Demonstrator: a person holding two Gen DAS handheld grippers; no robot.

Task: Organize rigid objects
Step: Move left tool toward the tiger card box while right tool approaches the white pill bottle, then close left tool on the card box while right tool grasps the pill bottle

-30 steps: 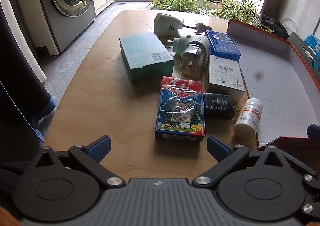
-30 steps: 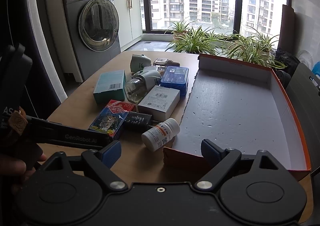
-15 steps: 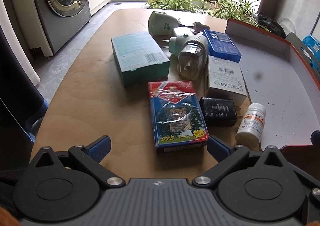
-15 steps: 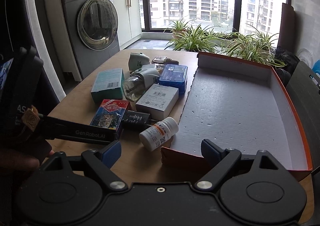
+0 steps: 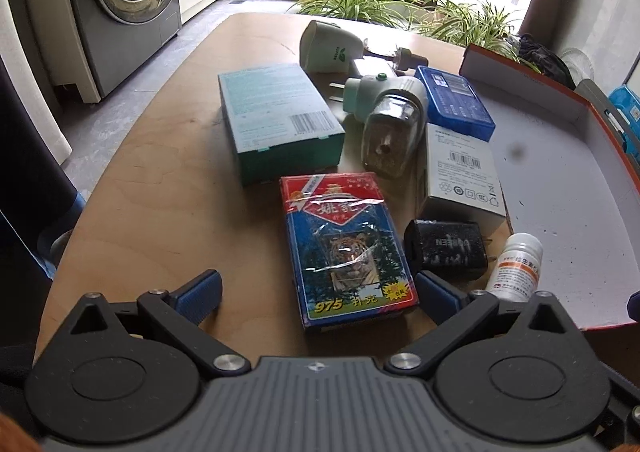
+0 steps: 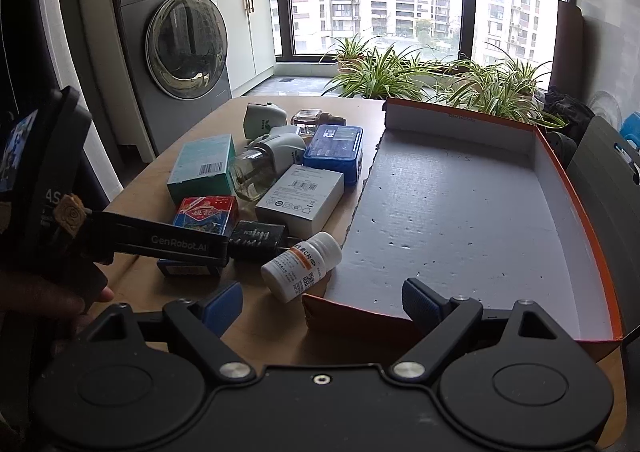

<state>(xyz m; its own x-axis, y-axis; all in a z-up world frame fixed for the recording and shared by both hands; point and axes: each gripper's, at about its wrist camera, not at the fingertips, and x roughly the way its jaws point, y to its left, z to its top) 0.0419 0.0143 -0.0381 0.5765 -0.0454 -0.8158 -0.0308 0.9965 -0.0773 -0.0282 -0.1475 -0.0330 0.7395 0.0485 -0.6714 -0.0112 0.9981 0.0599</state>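
On the wooden table [image 5: 168, 156], a playing-card pack [image 5: 346, 248] is framed between the wide-open fingers of the left gripper [image 5: 316, 288], apparently lined up for grasping. The right gripper [image 6: 322, 302], equally wide and empty, is held over the near edge of the orange-rimmed cardboard tray [image 6: 568, 188], the likely destination.

Clutter on the table, tray to its right

Card pack [image 5: 348, 248] sits lower centre of the left wrist view; charger [image 5: 446, 248] just right, pill bottle [image 5: 516, 268] further right against the tray [image 5: 568, 188]. Flat carton [image 5: 280, 120] lies upper left, boxed item [image 5: 464, 172] upper right, refill bottle [image 5: 390, 140] between them
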